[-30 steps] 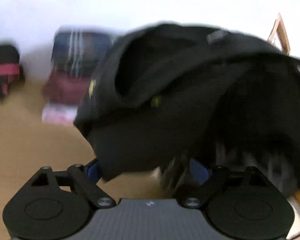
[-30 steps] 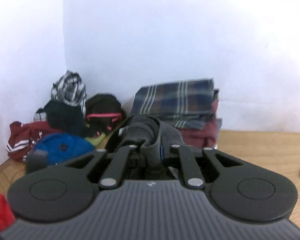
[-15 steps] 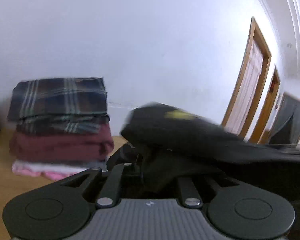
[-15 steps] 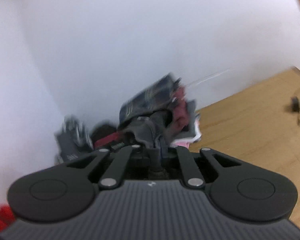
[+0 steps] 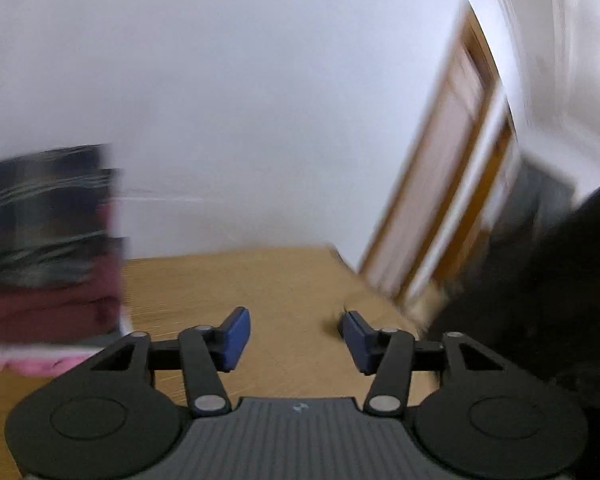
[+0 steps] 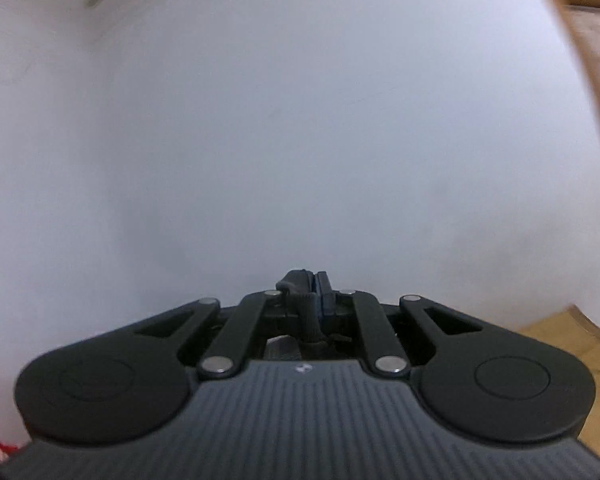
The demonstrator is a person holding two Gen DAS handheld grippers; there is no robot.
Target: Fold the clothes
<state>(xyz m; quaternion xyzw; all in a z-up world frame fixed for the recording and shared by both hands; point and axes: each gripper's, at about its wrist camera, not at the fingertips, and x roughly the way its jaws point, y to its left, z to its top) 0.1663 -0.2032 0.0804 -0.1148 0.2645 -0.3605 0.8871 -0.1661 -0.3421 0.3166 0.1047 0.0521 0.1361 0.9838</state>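
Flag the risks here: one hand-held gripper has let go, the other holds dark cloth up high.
1. The right hand-held gripper pinches only a thin bit of dark cloth; it could slip out.
2. The left hand-held gripper is opening with nothing between its pads; the black garment hangs at its right, so a regrasp may miss.
3. The folded stack sits close on the left; a swinging garment could knock it.

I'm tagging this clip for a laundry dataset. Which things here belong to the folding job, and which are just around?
Job:
- black garment, at the right edge
- folded stack
- right gripper, shut on dark fabric
- left gripper, jaws opening, nothing between them

Around:
- wooden door
- wooden tabletop
- white wall
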